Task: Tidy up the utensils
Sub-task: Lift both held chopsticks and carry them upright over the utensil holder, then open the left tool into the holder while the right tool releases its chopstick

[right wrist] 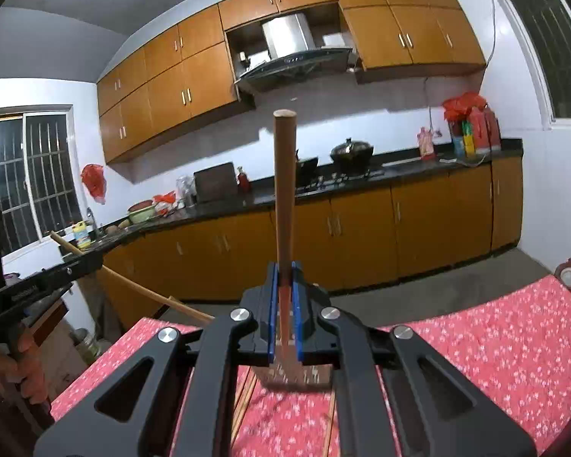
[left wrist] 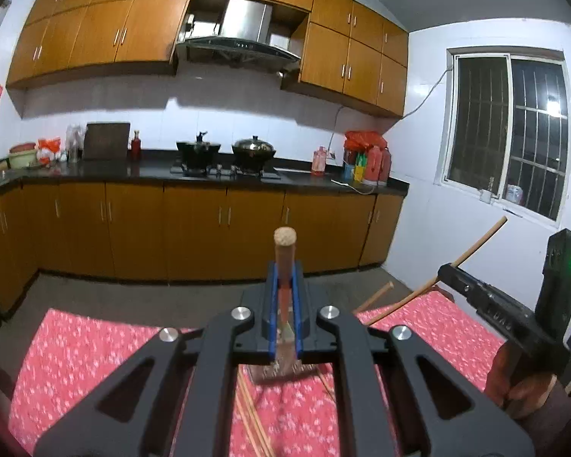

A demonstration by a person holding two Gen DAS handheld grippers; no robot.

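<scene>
My left gripper is shut on a wooden-handled spatula; its handle points forward and its flat head hangs below the jaws over the red floral tablecloth. My right gripper is shut on a second wooden-handled spatula, handle pointing up and forward, head below the jaws. Each gripper shows in the other's view: the right one holding its long handle, the left one likewise. Loose chopsticks lie on the cloth under both grippers and also show in the right wrist view.
The table with the red cloth ends ahead at a grey floor. Beyond is a kitchen counter with pots on a stove, bottles and bags. A window is on the right wall. Another wooden stick pokes over the table's far edge.
</scene>
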